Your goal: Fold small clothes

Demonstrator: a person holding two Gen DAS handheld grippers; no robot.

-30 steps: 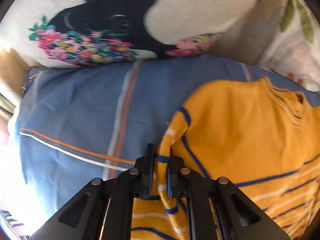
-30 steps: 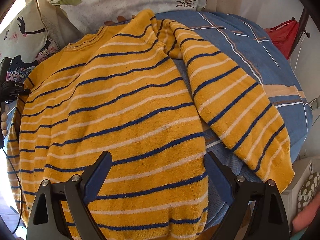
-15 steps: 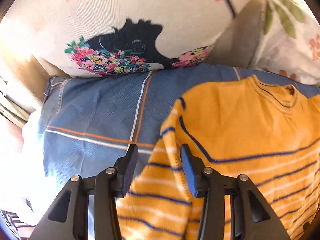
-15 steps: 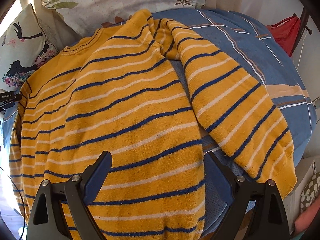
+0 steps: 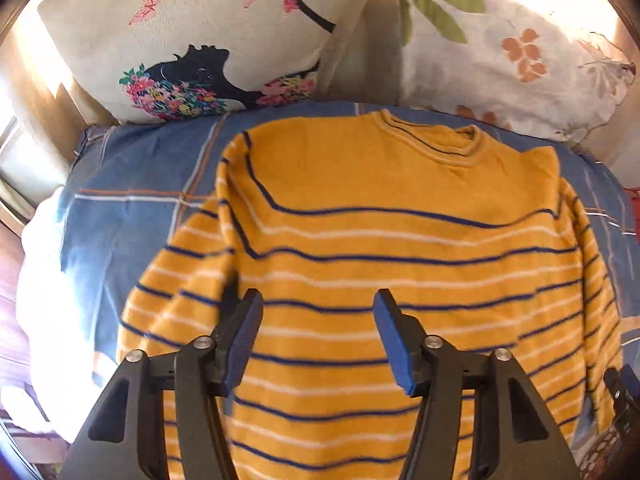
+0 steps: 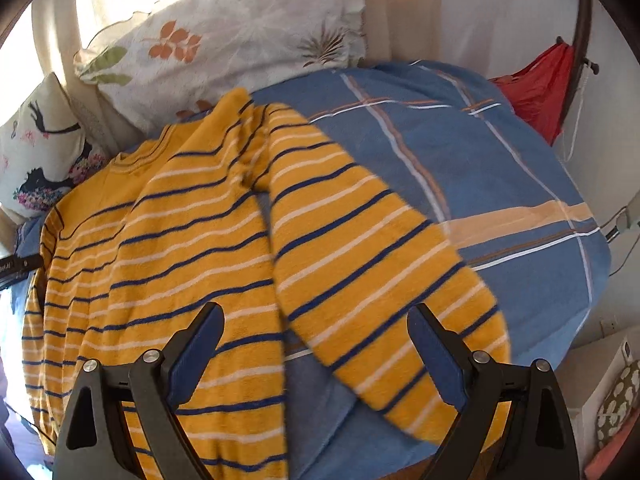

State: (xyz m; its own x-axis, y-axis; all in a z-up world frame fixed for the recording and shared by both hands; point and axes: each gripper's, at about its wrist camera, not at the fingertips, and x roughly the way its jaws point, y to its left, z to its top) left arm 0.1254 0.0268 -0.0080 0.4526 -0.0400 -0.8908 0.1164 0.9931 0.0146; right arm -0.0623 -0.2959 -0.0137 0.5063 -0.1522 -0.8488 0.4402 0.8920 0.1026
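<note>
The left claw (image 5: 318, 336) hangs above the mustard-yellow knit sweater with navy and white stripes (image 5: 384, 264), its blue-padded fingers (image 5: 242, 336) spread wide apart and gripping nothing. The right claw (image 6: 316, 356) is likewise parted and empty, poised over the lower part of the same sweater (image 6: 168, 264).

The sweater lies spread flat on the bed, on a blue quilt crossed by orange and white lines (image 5: 132, 204), its ribbed collar (image 5: 432, 140) pointing to 12 o'clock in the left wrist view. In that view one sleeve (image 5: 180, 292) drapes down from the shoulder toward 8 o'clock, its folds bunching just beside the left claw's 9 o'clock finger. In the right wrist view the other sleeve (image 6: 376, 276) runs out diagonally toward 5 o'clock, lying apart from the body with a strip of quilt (image 6: 480, 184) showing between them; its cuff end sits between the right claw's fingers.

Behind the collar, two pillows lean against the headboard: a cream cushion printed with a black silhouette and bright flowers (image 5: 192, 40) at 11 o'clock, and a white pillow with green and orange leaves (image 5: 512, 48) at 1 o'clock. A red cloth (image 6: 536, 92) hangs by the wall at 2 o'clock in the right wrist view, and a white box (image 6: 612, 384) stands by the bed at 4 o'clock.
</note>
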